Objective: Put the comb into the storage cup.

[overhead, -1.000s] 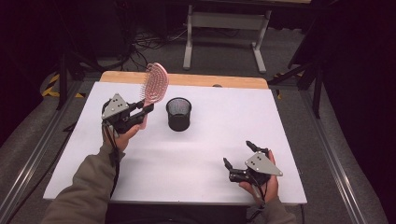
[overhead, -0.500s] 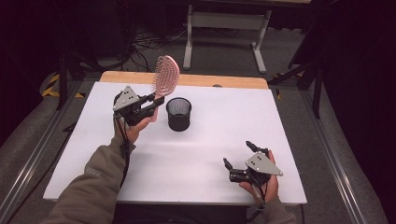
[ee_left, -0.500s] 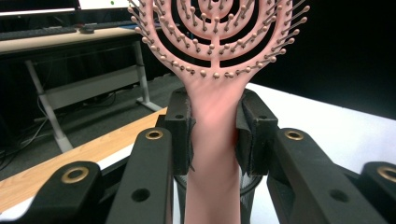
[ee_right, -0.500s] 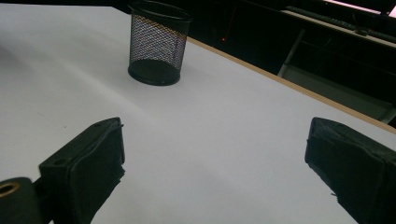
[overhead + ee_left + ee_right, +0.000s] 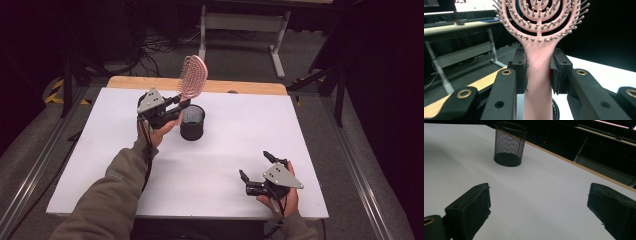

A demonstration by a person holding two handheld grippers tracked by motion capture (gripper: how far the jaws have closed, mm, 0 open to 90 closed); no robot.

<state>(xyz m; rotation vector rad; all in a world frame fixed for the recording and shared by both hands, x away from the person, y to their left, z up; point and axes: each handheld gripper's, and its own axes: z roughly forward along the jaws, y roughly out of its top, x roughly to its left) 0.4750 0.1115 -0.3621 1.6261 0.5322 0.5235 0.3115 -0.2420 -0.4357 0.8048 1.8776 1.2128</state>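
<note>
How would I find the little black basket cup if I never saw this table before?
Start at the big white table and look toward its far side, just left of the middle. There stands the black mesh cup, upright and open at the top, beside the left gripper. It is the one see-through wire thing, and a pink hairbrush is held right above it.

— What's on the table (image 5: 215, 165) right now?
— A white top with a wooden strip (image 5: 125, 82) along the far edge, and a black mesh cup (image 5: 192, 122) standing upright on the far half, left of centre.
— Anything else down there?
— The right tool (image 5: 255, 167) sits low at the near right corner.
</note>
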